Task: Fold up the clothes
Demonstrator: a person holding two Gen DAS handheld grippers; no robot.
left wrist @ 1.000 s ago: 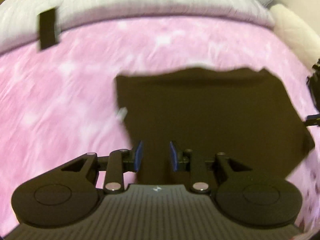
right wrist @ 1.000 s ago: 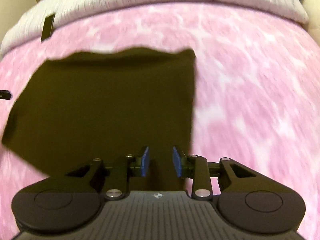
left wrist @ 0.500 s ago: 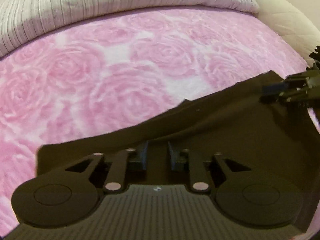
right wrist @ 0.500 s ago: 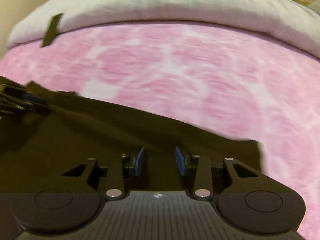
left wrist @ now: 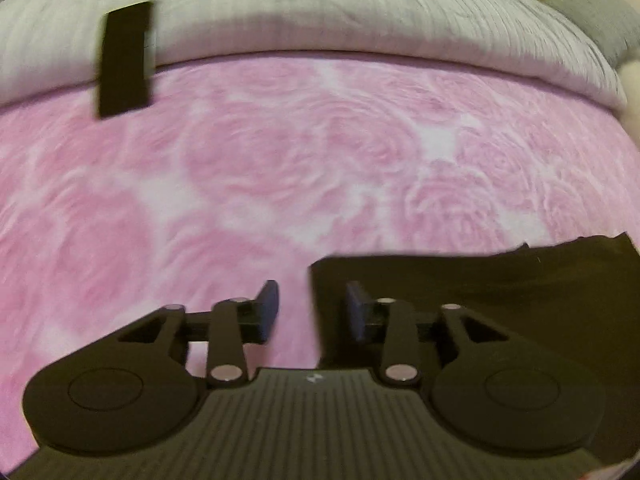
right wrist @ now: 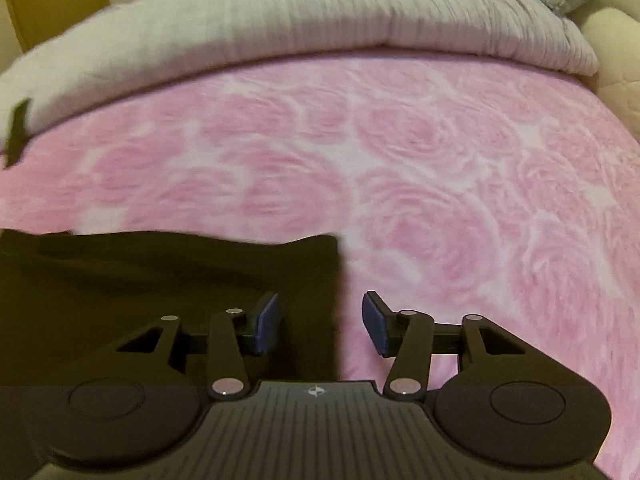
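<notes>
Here, a dark cloth (left wrist: 480,280) lying flat on the pink rose blanket (left wrist: 280,168) of the bed, near edge toward the cameras, far edge fairly straight with a slight ripple. Left gripper (left wrist: 312,308) spread wide, gripping nothing, straddling the cloth's left edge: one pad over bare blanket, the other over fabric. Right gripper (right wrist: 320,320) likewise wide apart and empty, astride the right edge of the cloth (right wrist: 160,280).

As to progress: rectangular outline and square corners hint at at least one fold already in place, though layers too dark to count. Fits equally a cloth just laid down after a fold or one about to be taken by its side edges for another; impossible to settle from this alone.

Edges and room: both side edges crisp and reachable. Plenty of open blanket beyond the cloth, up to the grey quilt (left wrist: 320,12) across the far side. Only a small dark strip (left wrist: 124,60) at far left, well apart from the cloth.
</notes>
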